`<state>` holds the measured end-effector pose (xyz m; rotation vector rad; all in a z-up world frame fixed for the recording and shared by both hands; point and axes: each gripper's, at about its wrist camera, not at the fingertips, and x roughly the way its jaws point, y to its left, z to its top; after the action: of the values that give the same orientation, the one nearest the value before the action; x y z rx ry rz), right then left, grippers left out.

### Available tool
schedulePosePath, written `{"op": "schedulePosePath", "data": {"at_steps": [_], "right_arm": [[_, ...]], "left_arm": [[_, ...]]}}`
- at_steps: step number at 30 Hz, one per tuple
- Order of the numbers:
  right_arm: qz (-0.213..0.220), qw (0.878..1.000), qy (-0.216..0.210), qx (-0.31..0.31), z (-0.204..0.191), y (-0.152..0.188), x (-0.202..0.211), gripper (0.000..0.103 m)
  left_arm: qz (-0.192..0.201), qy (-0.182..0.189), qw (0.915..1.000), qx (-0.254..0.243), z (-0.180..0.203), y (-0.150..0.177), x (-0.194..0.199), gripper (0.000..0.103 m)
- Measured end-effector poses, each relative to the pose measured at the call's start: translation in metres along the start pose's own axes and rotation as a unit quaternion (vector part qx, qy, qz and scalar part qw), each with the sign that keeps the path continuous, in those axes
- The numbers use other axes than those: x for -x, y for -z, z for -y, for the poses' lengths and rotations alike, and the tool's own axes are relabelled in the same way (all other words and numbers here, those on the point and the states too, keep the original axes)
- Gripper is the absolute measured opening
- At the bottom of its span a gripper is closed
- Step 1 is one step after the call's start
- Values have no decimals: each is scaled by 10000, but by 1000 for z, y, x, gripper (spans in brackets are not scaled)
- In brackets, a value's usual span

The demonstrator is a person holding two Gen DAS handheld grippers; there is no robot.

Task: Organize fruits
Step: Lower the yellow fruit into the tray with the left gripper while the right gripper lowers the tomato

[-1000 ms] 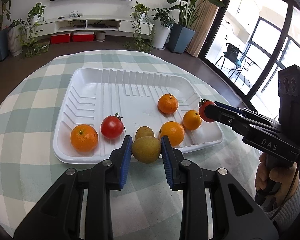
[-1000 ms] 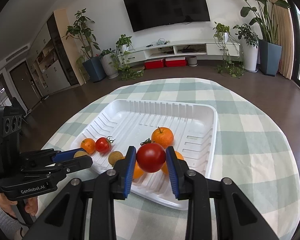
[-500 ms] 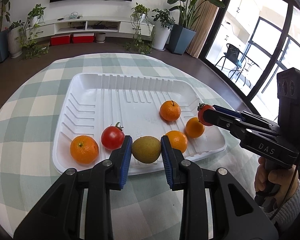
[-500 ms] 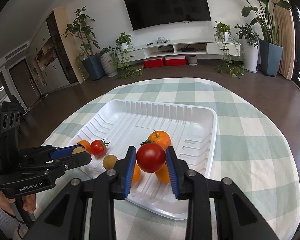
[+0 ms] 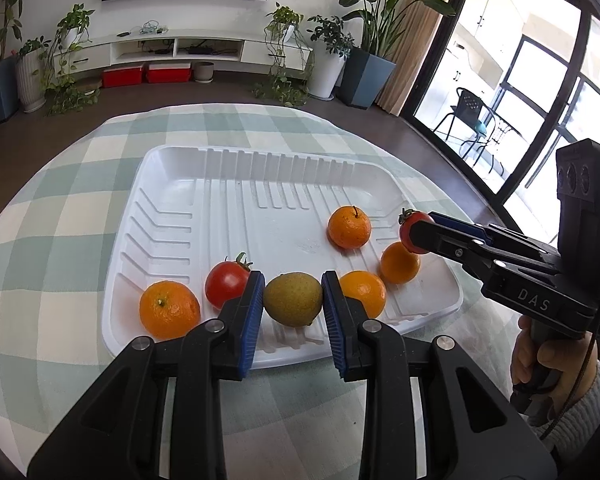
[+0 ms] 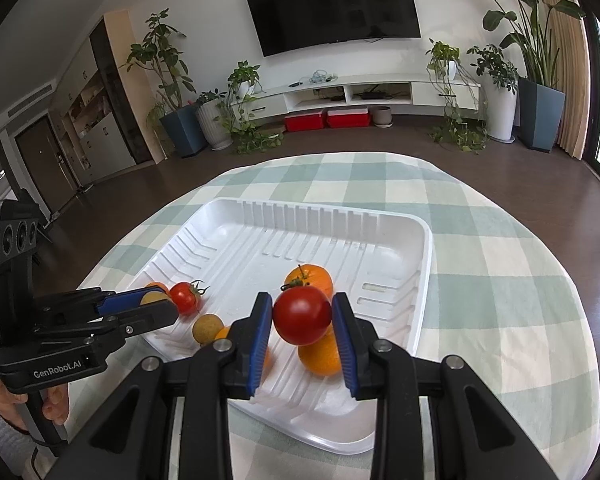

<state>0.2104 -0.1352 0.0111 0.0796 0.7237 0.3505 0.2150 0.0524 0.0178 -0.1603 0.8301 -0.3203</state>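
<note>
On a round table (image 5: 60, 208) covered with a green-and-white checked cloth sits a wide white tray (image 5: 260, 200) with ribbed walls. Over its near edge the left gripper (image 5: 293, 300) is clamped on a greenish-brown pear (image 5: 293, 299), blue pads pressing both sides. At the tray's right side the right gripper (image 6: 302, 315) holds a red tomato (image 6: 302, 314) between its pads, raised above the fruit below.

Lying in the tray, one orange (image 5: 169, 314) rests at the near left corner, with a second tomato (image 5: 227, 289) just beside it. Another orange (image 5: 362, 293) lies close to the right of the pear, one more (image 5: 400, 262) sits under the held tomato, and a stemmed orange (image 5: 348, 227) lies farther back. A small brown fruit (image 6: 207, 327) shows in the right wrist view, near the tray's front.
</note>
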Motion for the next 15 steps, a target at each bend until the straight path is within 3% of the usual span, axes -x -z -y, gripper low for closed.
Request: {"op": "schedulePosePath", "data": {"at_steps": [15], "right_arm": [[-42, 10000, 55, -17, 8, -5, -9, 34]], "left_arm": [[-2, -29, 10000, 0, -2, -14, -14, 27]]}}
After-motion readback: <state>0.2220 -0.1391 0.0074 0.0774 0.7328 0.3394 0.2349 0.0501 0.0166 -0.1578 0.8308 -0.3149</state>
